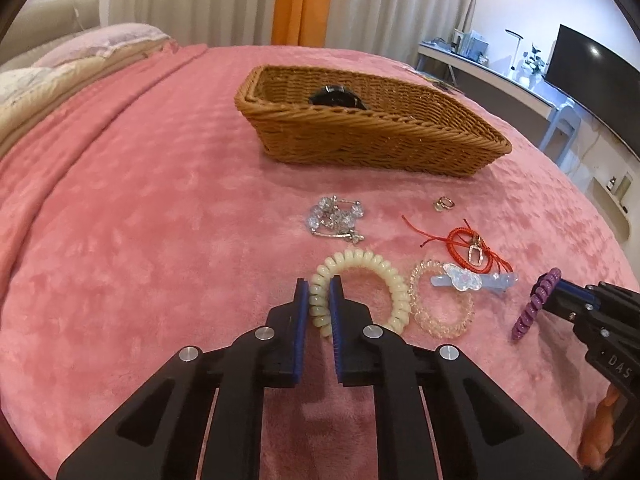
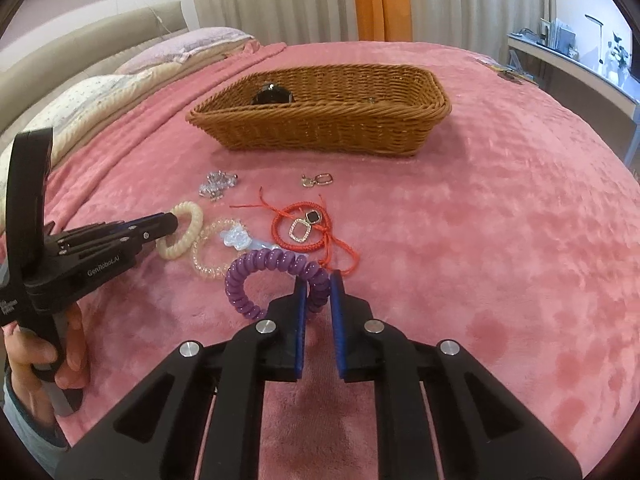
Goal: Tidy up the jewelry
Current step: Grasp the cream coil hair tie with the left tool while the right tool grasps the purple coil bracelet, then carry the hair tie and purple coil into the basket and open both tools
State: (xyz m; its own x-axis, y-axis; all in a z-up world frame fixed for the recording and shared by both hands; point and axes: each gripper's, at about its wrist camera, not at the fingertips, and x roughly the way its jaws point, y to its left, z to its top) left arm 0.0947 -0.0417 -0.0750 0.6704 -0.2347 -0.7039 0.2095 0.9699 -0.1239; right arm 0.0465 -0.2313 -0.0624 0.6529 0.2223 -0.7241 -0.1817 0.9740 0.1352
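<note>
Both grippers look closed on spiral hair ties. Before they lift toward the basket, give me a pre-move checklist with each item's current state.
1. Left gripper shut on cream spiral tie: ok.
2. Right gripper shut on purple spiral tie: ok.
3. Cream tie free of clear spiral tie: cannot tell; they lie edge to edge.
4. Purple tie free of red cord bracelet: cannot tell; a cord end lies by the jaws.
5. Wicker basket open, with room: ok; one dark item inside.
6. Path to basket clear: not ok; crystal jewelry lies between.

Pink blanket [image 1: 160, 200], brown woven basket [image 1: 360, 140], purple coil [image 2: 276, 264].
</note>
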